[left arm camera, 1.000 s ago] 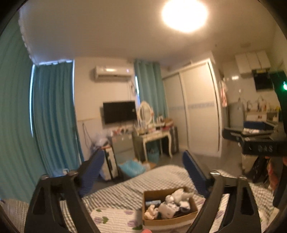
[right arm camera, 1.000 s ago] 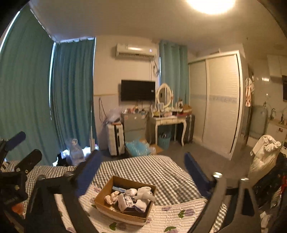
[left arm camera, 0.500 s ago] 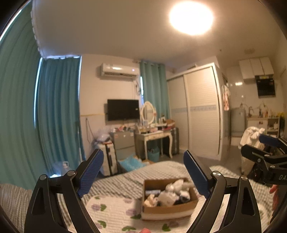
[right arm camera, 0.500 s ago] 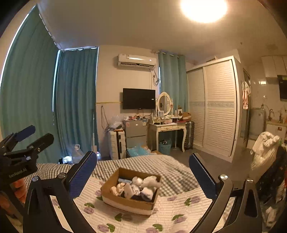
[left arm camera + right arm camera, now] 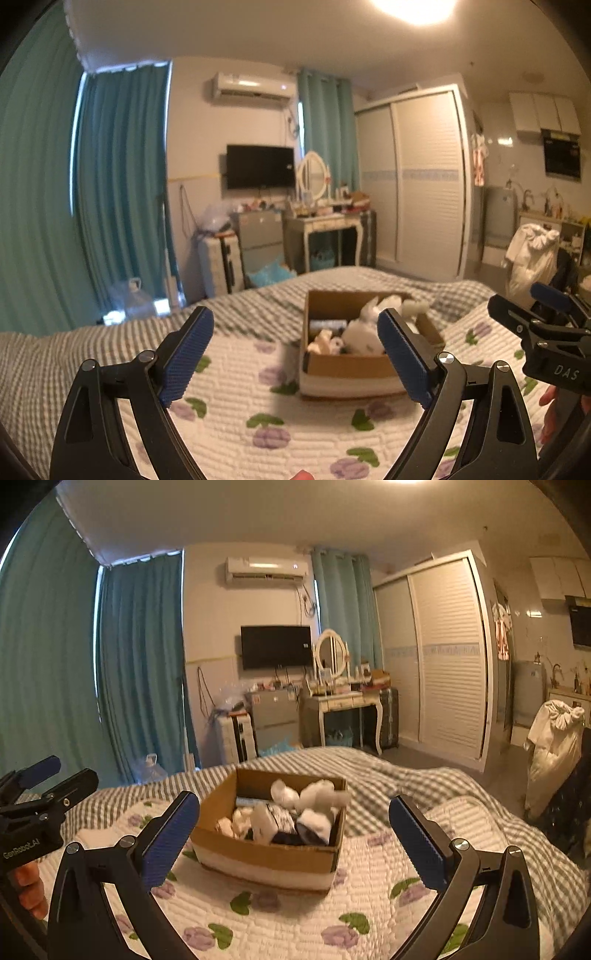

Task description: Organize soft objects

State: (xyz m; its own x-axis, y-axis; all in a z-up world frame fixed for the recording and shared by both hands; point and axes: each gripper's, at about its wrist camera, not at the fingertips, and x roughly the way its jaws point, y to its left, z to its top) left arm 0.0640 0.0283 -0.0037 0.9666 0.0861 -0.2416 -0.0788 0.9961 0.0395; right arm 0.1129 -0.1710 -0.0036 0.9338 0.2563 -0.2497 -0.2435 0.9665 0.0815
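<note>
A cardboard box (image 5: 347, 369) sits on the bed and holds several rolled socks, white and dark (image 5: 364, 326). It also shows in the right wrist view (image 5: 266, 856), with the socks (image 5: 295, 812) piled inside. My left gripper (image 5: 295, 350) is open and empty, held above the quilt short of the box. My right gripper (image 5: 295, 834) is open and empty, with the box between its fingers in view but farther off. The right gripper shows at the right edge of the left wrist view (image 5: 546, 332); the left gripper shows at the left edge of the right wrist view (image 5: 37, 805).
The bed has a white quilt with purple flowers (image 5: 295, 915) over a grey checked blanket (image 5: 406, 775). Beyond the bed foot stand a suitcase (image 5: 236, 738), a dressing table (image 5: 343, 701) and a sliding wardrobe (image 5: 443, 657). Teal curtains (image 5: 140, 664) hang on the left.
Both views have tilted down and come closer to the bed; the box now looks larger and sits between the fingers. Both grippers stay open.
</note>
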